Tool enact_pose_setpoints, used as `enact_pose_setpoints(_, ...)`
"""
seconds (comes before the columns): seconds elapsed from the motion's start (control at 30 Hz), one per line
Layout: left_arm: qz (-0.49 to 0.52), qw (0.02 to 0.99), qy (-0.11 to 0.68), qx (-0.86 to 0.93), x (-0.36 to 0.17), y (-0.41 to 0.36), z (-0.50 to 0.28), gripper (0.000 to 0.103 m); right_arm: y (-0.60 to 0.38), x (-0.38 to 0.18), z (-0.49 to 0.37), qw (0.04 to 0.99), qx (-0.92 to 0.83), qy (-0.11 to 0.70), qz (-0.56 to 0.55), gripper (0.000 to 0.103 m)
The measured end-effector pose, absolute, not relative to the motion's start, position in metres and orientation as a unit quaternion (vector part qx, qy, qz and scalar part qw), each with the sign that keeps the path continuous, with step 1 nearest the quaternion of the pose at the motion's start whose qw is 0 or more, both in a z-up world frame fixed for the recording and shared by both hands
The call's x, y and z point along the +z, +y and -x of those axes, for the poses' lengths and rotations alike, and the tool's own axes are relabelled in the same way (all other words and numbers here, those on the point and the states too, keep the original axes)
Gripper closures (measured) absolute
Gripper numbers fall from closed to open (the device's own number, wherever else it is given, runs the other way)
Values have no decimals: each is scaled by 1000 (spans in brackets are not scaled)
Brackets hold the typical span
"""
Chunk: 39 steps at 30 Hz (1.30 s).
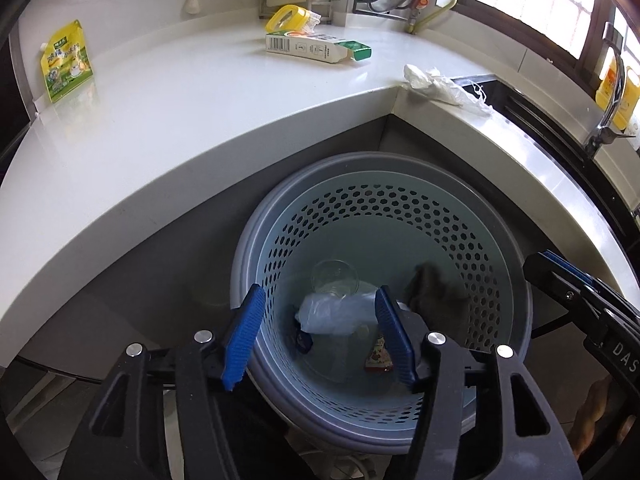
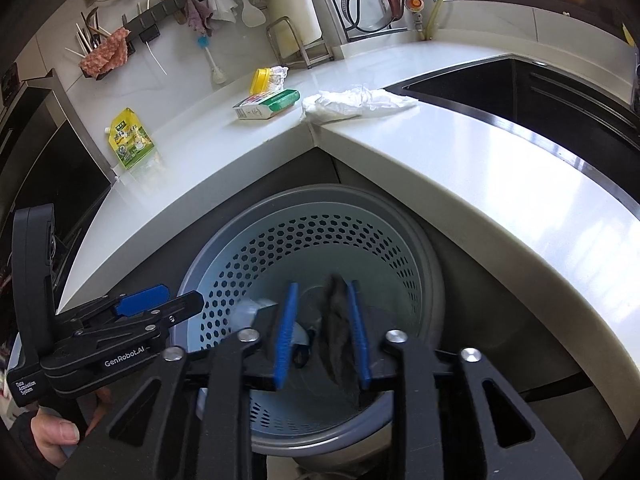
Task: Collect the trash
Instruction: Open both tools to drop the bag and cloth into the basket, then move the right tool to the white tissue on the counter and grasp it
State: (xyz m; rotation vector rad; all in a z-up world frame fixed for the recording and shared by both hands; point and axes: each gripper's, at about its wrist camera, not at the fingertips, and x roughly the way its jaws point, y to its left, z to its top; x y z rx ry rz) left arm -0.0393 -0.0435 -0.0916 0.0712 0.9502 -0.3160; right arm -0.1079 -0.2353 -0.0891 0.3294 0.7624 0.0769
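The big white worktop (image 1: 168, 120) bends across the top of both views. Under its corner, in the lower middle of the frames, stands the round blue bin (image 1: 472, 248) with little holes in its wall.

The left tool (image 1: 316, 336) hangs over the bin at the bottom of its own view. Its blue fingers (image 1: 244, 336) are spread wide with nothing between them. The right tool (image 2: 322, 332) sits low in the middle of its view, over the bin too. Its fingers are partly apart, and a dark rag (image 2: 338, 344) hangs against the right one; I cannot tell if it is pinched.

Down in the bin lie a pale plastic bag (image 1: 332, 312), a clear cup (image 1: 334, 276) and a small red wrapper (image 1: 378, 356).

On the worktop, a crumpled white bag (image 1: 440, 86) lies at the corner in the upper right. A milk carton (image 1: 316, 48) lies top middle, with a yellow lid (image 1: 286, 18) just behind it. A yellow-green pouch (image 1: 66, 60) lies upper left.
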Motion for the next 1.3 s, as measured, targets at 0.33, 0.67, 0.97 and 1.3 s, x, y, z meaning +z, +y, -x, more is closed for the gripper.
enact_pose_setpoints(0.33,-28,880,451,-143,-88,-37,42,29,-234,-88,110,915,37,368,-158,50)
enact_pose_setpoints(0.67,-41,901,411,-132,-67,-33,45,16,-236,-73,113,926,37,344,-150,38)
enact_pose_setpoints(0.97,-45,923,364,-118,-37,-32,34,9,-246,-50,96,941,30,313,-125,36)
enact_pose_setpoints(1.3,-27,931,347,-111,-16,-37,-4,7,-249,-26,43,946,33,311,-87,33)
